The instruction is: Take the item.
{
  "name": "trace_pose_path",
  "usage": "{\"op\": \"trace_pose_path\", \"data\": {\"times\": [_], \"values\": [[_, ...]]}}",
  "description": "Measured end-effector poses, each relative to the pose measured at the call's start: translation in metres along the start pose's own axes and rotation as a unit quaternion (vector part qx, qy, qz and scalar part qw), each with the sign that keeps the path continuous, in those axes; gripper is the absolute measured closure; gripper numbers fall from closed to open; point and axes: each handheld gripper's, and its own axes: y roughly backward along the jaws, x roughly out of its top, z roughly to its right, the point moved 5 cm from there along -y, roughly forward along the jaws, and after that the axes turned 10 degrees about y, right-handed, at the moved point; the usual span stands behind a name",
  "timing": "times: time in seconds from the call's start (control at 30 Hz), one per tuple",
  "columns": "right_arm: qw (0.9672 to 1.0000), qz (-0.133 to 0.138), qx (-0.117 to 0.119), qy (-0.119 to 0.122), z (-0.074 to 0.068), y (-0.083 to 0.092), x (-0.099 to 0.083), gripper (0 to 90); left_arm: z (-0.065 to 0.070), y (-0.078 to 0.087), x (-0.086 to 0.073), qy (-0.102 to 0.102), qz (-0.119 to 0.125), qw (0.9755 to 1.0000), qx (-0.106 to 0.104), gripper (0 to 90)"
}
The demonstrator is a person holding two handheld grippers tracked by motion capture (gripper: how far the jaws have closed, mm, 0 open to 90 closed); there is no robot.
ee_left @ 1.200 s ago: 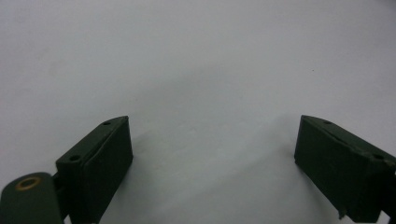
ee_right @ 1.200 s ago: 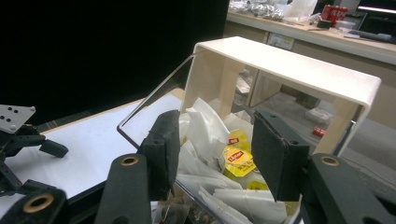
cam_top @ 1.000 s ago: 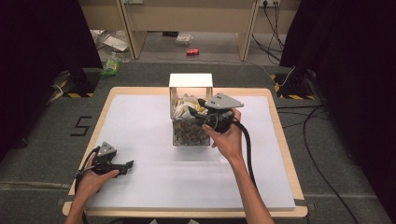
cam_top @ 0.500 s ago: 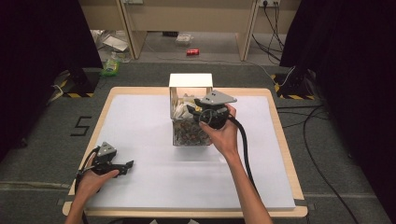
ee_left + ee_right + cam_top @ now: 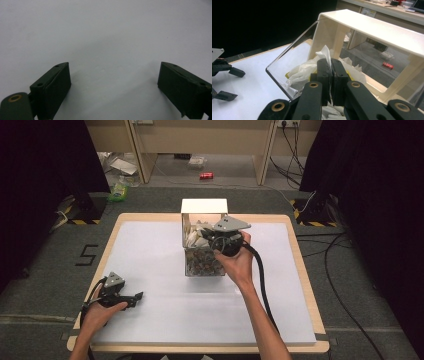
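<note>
**Right gripper clamped on tissue at the box**

While the left gripper (image 5: 131, 297) sits idle near the table's (image 5: 150, 250) front-left corner, the right gripper (image 5: 209, 236) is over the open top of the clear box (image 5: 202, 262) at mid-table, toward the far edge. Box is stuffed with crumpled white tissue (image 5: 196, 236) and has a cream lid frame (image 5: 204, 206) at its far side.

Left gripper view: jaws spread wide, nothing but bare white table (image 5: 105, 37) between them.

Right gripper view: jaws have just been closing and now stand together, a wisp of tissue (image 5: 325, 54) pinched between them and sticking up above the tips (thin layer, so the jaws look fully shut). Rest of the tissue wad sits below in the box (image 5: 287, 62), whose clear wall tilts toward the left. Cream frame (image 5: 372, 30) arches over on the right. Left gripper (image 5: 229, 82) visible far left on the table, well apart from the box.
</note>
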Motion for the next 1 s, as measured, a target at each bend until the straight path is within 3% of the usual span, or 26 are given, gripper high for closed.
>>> {"op": "trace_pose_path", "data": {"times": [0.33, 0.63, 1.0], "values": [[0.9996, 0.025, -0.006, -0.008, 0.006, 0.013, 0.007, 88.1, 0.000, 0.000, 0.000, 0.000, 0.000, 1.0000, 0.000, 10.6], [0.9983, 0.056, -0.017, 0.002, 0.011, 0.035, 0.028, 88.1, 0.000, 0.000, 0.000, 0.000, -0.001, 1.0000, 0.000, 10.6], [0.9969, 0.073, -0.026, 0.012, 0.012, 0.053, 0.042, 88.1, 0.000, 0.000, 0.000, 0.000, -0.001, 1.0000, 0.000, 10.6]]}}
